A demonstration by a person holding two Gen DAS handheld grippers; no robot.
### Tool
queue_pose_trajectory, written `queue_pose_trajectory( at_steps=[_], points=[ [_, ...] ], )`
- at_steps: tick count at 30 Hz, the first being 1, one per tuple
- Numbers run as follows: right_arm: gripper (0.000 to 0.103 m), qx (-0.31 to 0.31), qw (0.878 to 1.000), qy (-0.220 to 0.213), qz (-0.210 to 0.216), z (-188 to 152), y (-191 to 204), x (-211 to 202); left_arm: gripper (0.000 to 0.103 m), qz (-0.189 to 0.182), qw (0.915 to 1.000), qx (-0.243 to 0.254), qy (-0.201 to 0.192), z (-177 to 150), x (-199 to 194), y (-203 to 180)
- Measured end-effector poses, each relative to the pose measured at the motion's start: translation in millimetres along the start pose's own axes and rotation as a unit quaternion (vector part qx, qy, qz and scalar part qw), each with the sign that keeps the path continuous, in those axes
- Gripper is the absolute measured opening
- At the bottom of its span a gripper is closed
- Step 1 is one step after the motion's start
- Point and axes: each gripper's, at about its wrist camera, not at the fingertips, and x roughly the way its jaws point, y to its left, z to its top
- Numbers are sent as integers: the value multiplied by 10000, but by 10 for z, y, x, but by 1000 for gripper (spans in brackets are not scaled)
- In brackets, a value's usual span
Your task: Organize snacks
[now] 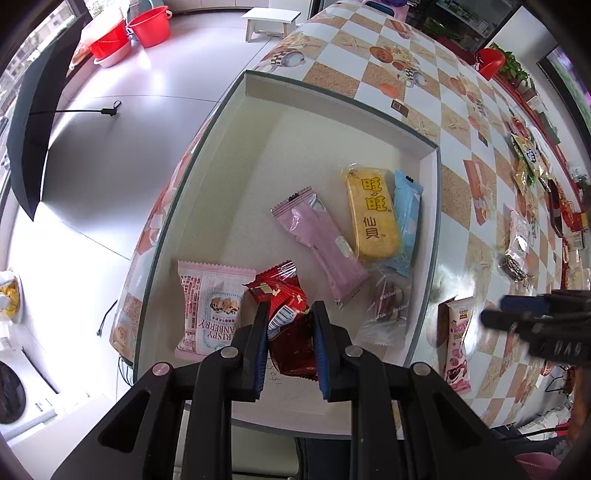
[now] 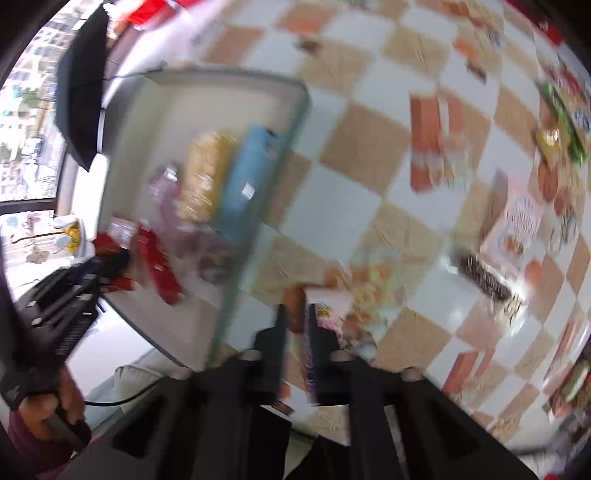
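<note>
My left gripper [image 1: 290, 308] is shut on a red snack packet [image 1: 286, 317], held over the near end of a white tray [image 1: 332, 96]. In the tray lie a pink cranberry-crisp pack [image 1: 207, 306], a pink bar wrapper [image 1: 321, 243], a yellow rice-cracker pack [image 1: 371, 212], a light blue bar [image 1: 406, 210] and a clear wrapped sweet [image 1: 388, 306]. A pink Toy Story snack stick [image 1: 456, 343] lies on the table just right of the tray. The right wrist view is motion-blurred; my right gripper [image 2: 297, 317] is closed around that pink stick [image 2: 325, 314]. The right gripper also shows in the left wrist view [image 1: 495, 314].
The checkered tablecloth [image 1: 369, 40] carries more snack packs at the far right [image 1: 528, 155] and a dark-patterned packet [image 1: 515, 251]. A black umbrella [image 1: 37, 122] and red basins [image 1: 149, 26] stand on the floor to the left.
</note>
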Motion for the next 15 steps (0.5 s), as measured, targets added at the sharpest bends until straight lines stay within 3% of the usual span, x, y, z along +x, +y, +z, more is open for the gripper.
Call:
queue_pose_trajectory(
  at_steps=[1,4,6,8,9,10,15],
  points=[
    [88,79,9999,73,-119,-35,18,109,24,-1,10000,2,13,-3,6,2],
    [88,110,9992,67,-369,-149,-16,391,24,24,10000,14,84,-21,40,-6],
    [58,205,9992,127,-321,-170,-14,572,24,69,9998,70,151,-28,71,-26],
    [43,138,9980,157,-591,-183,76,723,24,113,9996,140,204,-37,96,-63],
    [24,-73,9967,203,-786,-190,158,753,24,119,9996,176,211,-36,99,-80],
    [24,-332,9939,191,-1034,-202,245,775,24,116,9995,193,204,-37,98,-93],
    [21,147,9999,-1,42,-341,27,568,24,61,9997,195,101,-5,65,-106]
  ],
)
